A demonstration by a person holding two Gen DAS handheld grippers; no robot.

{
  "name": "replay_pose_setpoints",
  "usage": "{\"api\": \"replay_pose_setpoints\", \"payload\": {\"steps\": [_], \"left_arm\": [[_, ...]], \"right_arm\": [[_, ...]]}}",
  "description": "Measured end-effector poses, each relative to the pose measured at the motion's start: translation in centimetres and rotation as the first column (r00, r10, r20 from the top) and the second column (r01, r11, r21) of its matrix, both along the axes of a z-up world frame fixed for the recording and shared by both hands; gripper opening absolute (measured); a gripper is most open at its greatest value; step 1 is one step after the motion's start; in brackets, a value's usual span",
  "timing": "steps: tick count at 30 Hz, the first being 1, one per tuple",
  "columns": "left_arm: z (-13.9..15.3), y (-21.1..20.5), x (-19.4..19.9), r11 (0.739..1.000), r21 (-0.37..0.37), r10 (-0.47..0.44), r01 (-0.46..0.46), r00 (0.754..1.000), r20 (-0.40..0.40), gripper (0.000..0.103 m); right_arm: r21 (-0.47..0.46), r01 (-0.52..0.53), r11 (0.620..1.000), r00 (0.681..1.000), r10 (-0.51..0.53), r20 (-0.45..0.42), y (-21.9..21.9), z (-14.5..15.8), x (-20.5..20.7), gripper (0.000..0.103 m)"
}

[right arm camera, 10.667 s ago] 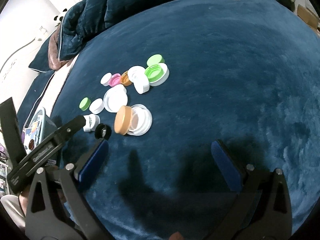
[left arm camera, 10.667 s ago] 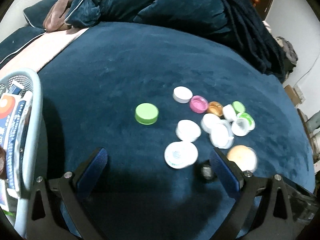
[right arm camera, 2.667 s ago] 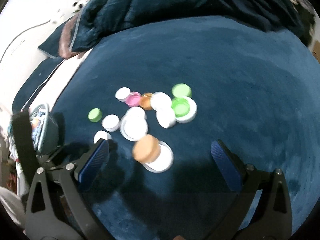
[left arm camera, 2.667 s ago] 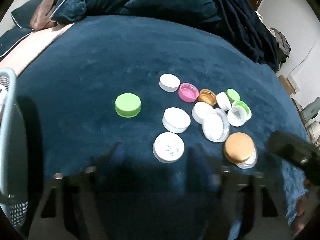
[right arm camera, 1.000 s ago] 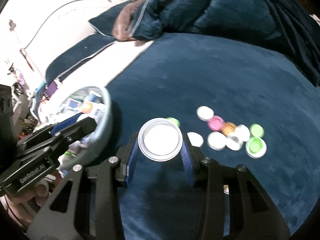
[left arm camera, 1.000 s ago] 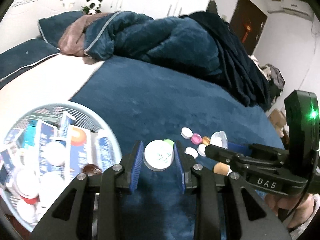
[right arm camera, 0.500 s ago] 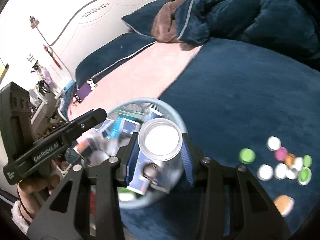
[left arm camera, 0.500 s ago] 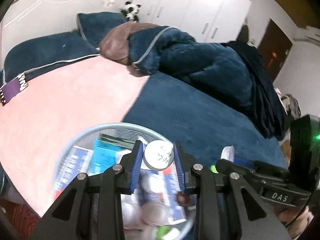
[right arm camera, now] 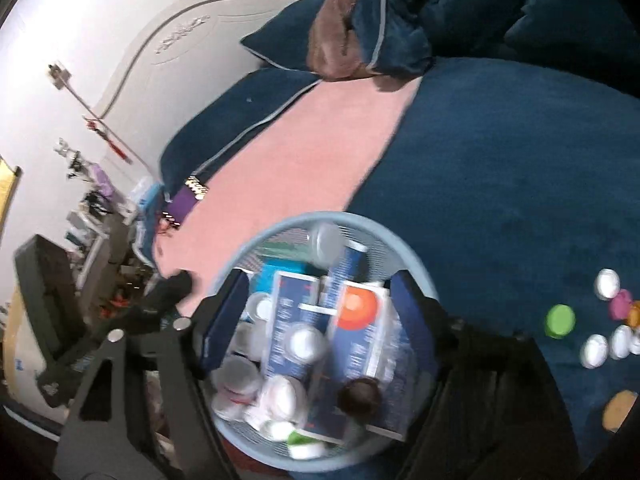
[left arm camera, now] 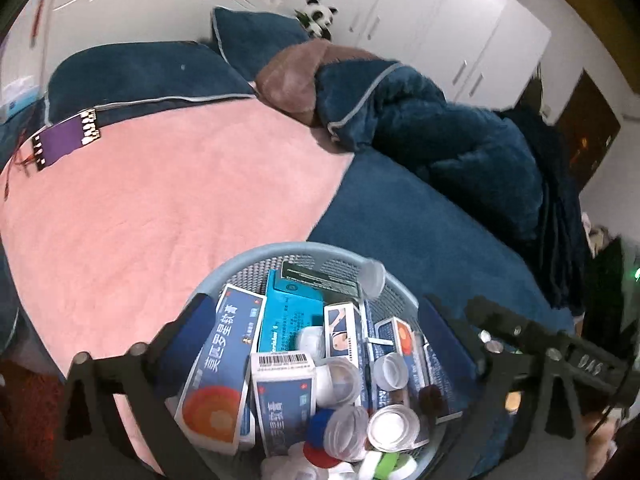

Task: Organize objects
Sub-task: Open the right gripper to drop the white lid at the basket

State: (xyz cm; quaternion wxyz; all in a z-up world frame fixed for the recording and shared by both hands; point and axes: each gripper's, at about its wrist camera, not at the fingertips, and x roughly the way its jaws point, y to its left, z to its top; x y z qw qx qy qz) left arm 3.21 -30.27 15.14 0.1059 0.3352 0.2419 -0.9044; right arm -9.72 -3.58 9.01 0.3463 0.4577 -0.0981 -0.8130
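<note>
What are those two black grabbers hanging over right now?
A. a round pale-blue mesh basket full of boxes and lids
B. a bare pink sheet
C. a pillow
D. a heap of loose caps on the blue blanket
A: both wrist views look straight down between open fingers into the round pale-blue mesh basket crammed with blue medicine boxes and lids.

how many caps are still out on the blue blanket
7, all near the right edge of the right wrist view: upper white cap, pink cap, amber cap, green cap, lower white cap, middle white cap, tan cap lowest. The frame edge may hide more.
</note>
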Motion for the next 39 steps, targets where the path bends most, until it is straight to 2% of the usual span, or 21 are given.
{"api": "replay_pose_setpoints", "payload": {"steps": [3, 6, 13, 18, 21, 23, 26, 29, 31, 33, 35, 37, 38, 39], "left_arm": [[0.2, 0.4, 0.5, 1.000, -0.023, 0.017, -0.017, 1.000, 0.015, 0.102], [0.6, 1.4, 0.9, 0.996, -0.086, 0.021, -0.018, 0.999, 0.034, 0.102], [1.6, 3.6, 2.8, 0.987, -0.158, -0.017, 0.021, 0.999, 0.027, 0.102], [0.7, 4.0, 3.5, 0.988, -0.154, -0.017, 0.025, 0.998, 0.058, 0.102], [0.2, 3.9, 2.9, 0.996, -0.094, 0.004, 0.002, 0.998, 0.065, 0.102], [0.3, 4.0, 2.4, 0.998, -0.056, 0.010, -0.007, 0.999, 0.050, 0.102], [0.8, 4.3, 1.3, 0.999, -0.051, 0.016, -0.014, 0.999, 0.043, 0.102], [2.0, 4.3, -0.5, 0.998, -0.069, 0.008, -0.002, 0.995, 0.097, 0.102], [3.4, 4.1, -1.4, 0.996, -0.082, -0.021, 0.029, 0.995, 0.092, 0.102], [4.4, 3.5, -2.2, 0.993, -0.117, -0.016, 0.026, 0.996, 0.088, 0.102], [4.5, 2.4, -2.9, 0.992, -0.127, 0.022, -0.010, 0.996, 0.092, 0.102], [3.8, 1.5, -3.1, 0.989, -0.117, 0.096, -0.085, 0.991, 0.095, 0.102], [3.5, 1.1, -3.2, 0.987, -0.105, 0.130, -0.119, 0.986, 0.106, 0.102], [3.5, 0.6, -3.1, 0.984, -0.089, 0.164, -0.156, 0.982, 0.088, 0.102]], "right_arm": [[0.033, 0.028, 0.999, 1.000, -0.028, -0.002, 1.3, -0.1, 0.5, 0.079], [0.049, 0.056, 0.997, 0.998, -0.056, 0.008, 2.3, -0.1, 0.6, 0.097], [0.077, 0.101, 0.992, 0.995, -0.099, -0.025, 5.0, 1.0, 2.5, 0.099], [0.109, 0.111, 0.988, 0.993, -0.107, -0.039, 6.5, 1.4, 3.2, 0.103], [0.109, 0.115, 0.987, 0.993, -0.112, -0.032, 7.5, 0.9, 2.7, 0.103], [0.103, 0.112, 0.988, 0.994, -0.113, 0.002, 8.1, 0.1, 2.0, 0.103], [0.087, 0.105, 0.991, 0.993, -0.109, 0.047, 8.5, -0.8, 0.3, 0.103], [0.072, 0.086, 0.994, 0.994, -0.091, 0.068, 8.0, -1.1, -3.0, 0.103], [0.065, 0.050, 0.997, 0.996, -0.055, 0.076, 7.1, -1.2, -4.9, 0.103], [0.056, -0.019, 0.998, 0.993, 0.012, 0.120, 5.8, -2.0, -7.4, 0.103], [0.045, -0.080, 0.996, 0.982, 0.071, 0.178, 4.6, -3.5, -9.9, 0.102], [0.025, -0.114, 0.993, 0.962, 0.104, 0.253, 3.6, -5.0, -11.7, 0.100], [0.008, -0.133, 0.991, 0.943, 0.124, 0.310, 2.8, -6.1, -12.9, 0.097], [-0.002, -0.148, 0.989, 0.929, 0.140, 0.343, 2.0, -6.7, -13.6, 0.087]]}}
